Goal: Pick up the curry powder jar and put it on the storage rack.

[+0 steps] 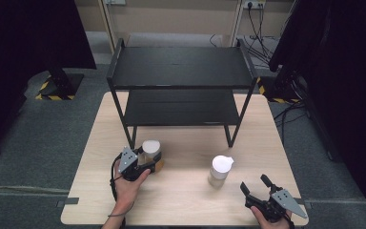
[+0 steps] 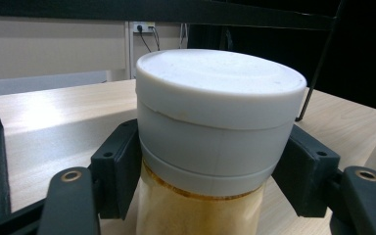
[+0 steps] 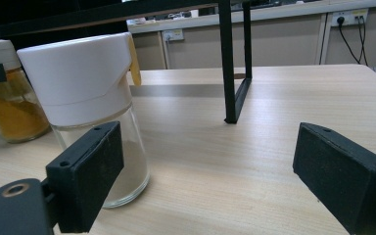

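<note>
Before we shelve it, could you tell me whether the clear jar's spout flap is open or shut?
Open: in the right gripper view the flap stands lifted off the white lid.

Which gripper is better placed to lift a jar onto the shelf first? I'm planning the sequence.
Left. The left gripper already has its jaws closed around the orange-filled jar just below its white lid. The right gripper is open, short of the clear jar, and must still close in.
</note>
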Available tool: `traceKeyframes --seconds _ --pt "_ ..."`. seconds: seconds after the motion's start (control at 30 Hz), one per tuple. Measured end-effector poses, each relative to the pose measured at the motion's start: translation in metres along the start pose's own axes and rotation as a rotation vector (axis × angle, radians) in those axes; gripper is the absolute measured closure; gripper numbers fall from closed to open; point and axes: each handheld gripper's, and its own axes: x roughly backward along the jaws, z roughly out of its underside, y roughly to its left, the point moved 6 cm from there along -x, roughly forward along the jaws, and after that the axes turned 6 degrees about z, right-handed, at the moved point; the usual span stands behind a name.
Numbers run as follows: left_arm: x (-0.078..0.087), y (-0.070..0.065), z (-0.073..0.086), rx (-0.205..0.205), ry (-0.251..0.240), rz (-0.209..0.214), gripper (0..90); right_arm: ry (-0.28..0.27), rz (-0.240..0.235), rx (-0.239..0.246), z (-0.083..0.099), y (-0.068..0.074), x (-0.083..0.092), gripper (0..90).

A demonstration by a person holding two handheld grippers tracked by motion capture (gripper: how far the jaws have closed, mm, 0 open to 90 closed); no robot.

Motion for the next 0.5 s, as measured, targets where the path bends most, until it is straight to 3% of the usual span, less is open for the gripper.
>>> traceKeyframes --seconds 0.1,0.23,0.5 --pt "0.000 0.000 -0.001 -0.005 0.005 0.000 32.9 0.000 0.000 -0.001 0.000 0.000 0.000 11.8" --pt "0.002 0.003 -0.003 0.029 -0.003 0.005 33.7 0.002 0.000 -0.002 0.000 0.000 0.000 11.8" --pt "0.014 -0.004 -0.020 0.020 -0.049 0.017 34.1 0.003 0.000 0.000 0.000 0.000 0.000 11.8"
